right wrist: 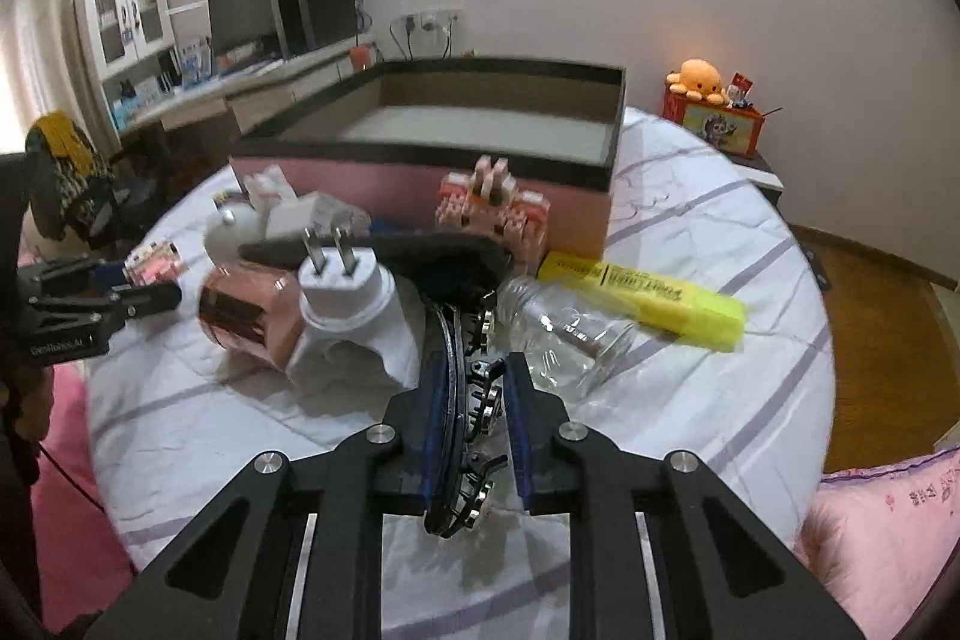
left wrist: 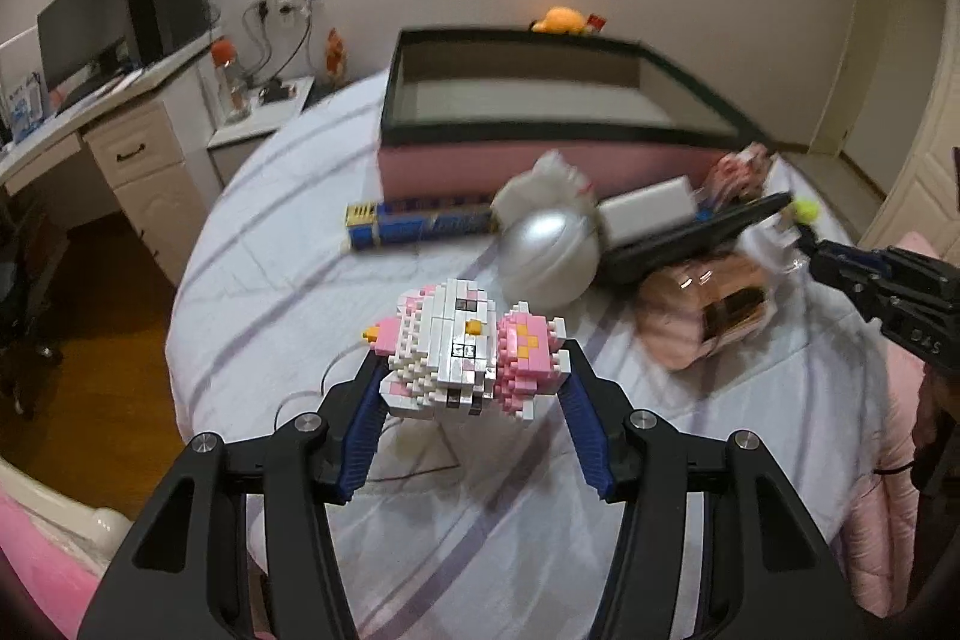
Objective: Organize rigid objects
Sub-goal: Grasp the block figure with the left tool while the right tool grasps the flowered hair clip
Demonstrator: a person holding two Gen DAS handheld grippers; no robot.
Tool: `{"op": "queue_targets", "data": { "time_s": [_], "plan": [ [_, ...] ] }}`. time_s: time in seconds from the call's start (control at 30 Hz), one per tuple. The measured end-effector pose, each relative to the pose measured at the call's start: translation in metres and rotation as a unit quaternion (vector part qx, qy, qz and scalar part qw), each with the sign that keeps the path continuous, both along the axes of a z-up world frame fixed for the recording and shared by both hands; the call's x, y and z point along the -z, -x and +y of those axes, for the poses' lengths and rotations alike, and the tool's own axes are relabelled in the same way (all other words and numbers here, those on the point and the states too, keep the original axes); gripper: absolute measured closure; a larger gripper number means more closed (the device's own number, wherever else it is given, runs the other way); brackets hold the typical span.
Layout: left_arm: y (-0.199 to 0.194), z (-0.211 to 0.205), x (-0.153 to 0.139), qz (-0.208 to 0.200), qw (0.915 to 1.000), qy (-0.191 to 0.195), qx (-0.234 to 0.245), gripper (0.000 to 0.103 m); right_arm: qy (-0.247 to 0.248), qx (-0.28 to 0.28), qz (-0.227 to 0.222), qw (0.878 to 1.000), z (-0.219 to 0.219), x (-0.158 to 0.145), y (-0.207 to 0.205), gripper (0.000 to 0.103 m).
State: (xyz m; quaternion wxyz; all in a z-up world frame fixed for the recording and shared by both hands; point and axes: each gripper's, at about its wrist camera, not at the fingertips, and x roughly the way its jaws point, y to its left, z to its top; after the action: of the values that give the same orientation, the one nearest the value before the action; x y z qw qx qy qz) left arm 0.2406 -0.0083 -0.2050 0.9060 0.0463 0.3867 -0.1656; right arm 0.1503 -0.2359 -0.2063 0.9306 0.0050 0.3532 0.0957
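My left gripper (left wrist: 474, 370) is shut on a pink and white brick figure (left wrist: 468, 358) and holds it above the bed. My right gripper (right wrist: 474, 370) is shut on a black hair clip (right wrist: 456, 328) with metal teeth, lifted over the pile. A large pink box with a black rim (left wrist: 540, 100) stands open behind the pile; it also shows in the right wrist view (right wrist: 420, 184). The right gripper appears at the right edge of the left wrist view (left wrist: 804, 232), and the left gripper appears at the left edge of the right wrist view (right wrist: 168, 295).
On the bed (left wrist: 270, 244) lie a blue and yellow brick bar (left wrist: 414, 223), a silver ball (left wrist: 549, 259), a copper roll (right wrist: 252, 316), a white plug adapter (right wrist: 348, 292), a clear jar (right wrist: 564, 334), a yellow highlighter (right wrist: 648, 298) and an orange brick figure (right wrist: 492, 208). A desk (left wrist: 90, 124) stands left.
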Motion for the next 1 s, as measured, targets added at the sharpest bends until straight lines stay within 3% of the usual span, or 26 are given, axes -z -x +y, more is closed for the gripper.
{"op": "queue_targets", "data": {
  "time_s": [0.1, 0.27, 0.6, 1.0],
  "plan": [
    [0.003, -0.001, -0.014, -0.012, 0.9997, 0.020, 0.011, 0.048, 0.001, 0.000, -0.009, 1.000, 0.001, -0.008, 0.001, 0.084],
    [-0.003, -0.012, -0.032, -0.030, 0.9992, 0.020, 0.018, 0.048, -0.001, -0.006, -0.031, 0.999, 0.002, -0.025, -0.002, 0.084],
    [-0.052, -0.048, -0.067, -0.063, 0.9975, 0.022, 0.023, 0.048, -0.002, -0.018, -0.071, 0.997, 0.008, -0.057, -0.048, 0.084],
    [-0.134, -0.079, -0.056, -0.051, 0.9981, 0.023, -0.025, 0.048, -0.008, -0.009, -0.048, 0.999, 0.021, -0.045, -0.135, 0.084]
  ]
}}
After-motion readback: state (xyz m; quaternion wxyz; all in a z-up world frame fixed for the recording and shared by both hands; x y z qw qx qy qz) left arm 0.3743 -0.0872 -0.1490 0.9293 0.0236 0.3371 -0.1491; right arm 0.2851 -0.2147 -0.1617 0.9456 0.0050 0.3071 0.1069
